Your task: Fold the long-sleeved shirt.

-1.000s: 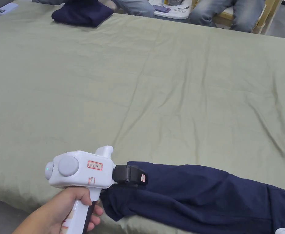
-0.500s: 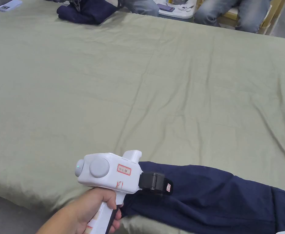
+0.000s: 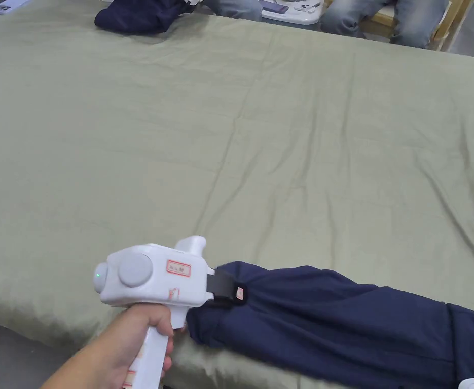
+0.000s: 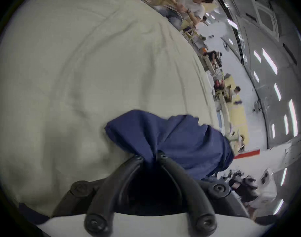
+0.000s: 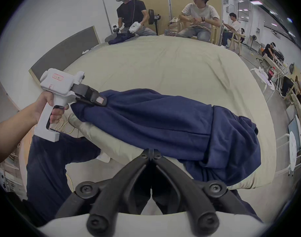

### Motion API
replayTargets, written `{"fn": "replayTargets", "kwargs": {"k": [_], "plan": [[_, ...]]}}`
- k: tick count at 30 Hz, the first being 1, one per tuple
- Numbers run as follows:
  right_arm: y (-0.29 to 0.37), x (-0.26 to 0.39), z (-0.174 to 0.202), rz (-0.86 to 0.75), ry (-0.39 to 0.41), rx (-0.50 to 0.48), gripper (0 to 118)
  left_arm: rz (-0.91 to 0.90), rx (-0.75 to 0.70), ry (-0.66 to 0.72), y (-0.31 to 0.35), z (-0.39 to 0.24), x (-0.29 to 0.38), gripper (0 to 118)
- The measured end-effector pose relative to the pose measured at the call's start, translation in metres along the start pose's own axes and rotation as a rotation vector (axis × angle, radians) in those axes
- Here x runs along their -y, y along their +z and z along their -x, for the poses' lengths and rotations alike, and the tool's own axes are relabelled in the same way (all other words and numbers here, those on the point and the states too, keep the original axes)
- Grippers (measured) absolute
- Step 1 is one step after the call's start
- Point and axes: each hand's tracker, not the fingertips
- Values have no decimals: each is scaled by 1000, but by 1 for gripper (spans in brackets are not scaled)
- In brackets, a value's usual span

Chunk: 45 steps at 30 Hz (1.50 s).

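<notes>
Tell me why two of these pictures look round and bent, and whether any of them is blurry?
Left and right gripper views: fisheye, dark corners, the bed bulging. Left gripper view: soft, smeared along the navy shirt by the left tongs. Head view: straight, evenly lit, fairly sharp.

- Left gripper (image 3: 226,292): a red-bordered label on the white housing, and a small red-edged tag on the black jaw mount. Characters on both too small to read.
- No other legible text, brand, number or sign found.
</notes>
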Motion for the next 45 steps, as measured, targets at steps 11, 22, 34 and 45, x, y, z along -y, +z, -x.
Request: {"fn": "replayTargets", "kwargs": {"k": [11, 22, 34, 45], "plan": [[-13, -21, -8, -16, -9, 36, 0, -59, -170, -28, 65, 29, -51, 6], [-26, -65, 31, -78, 26, -107, 0, -90, -412, -29, 165, 83, -58, 6], [-21, -61, 45, -95, 39, -179, 1, -145, -546, -132, 160, 11, -16, 6], [30, -20, -12, -118, -76, -68, 1, -92, -252, -334, 34, -182, 26, 6]]}}
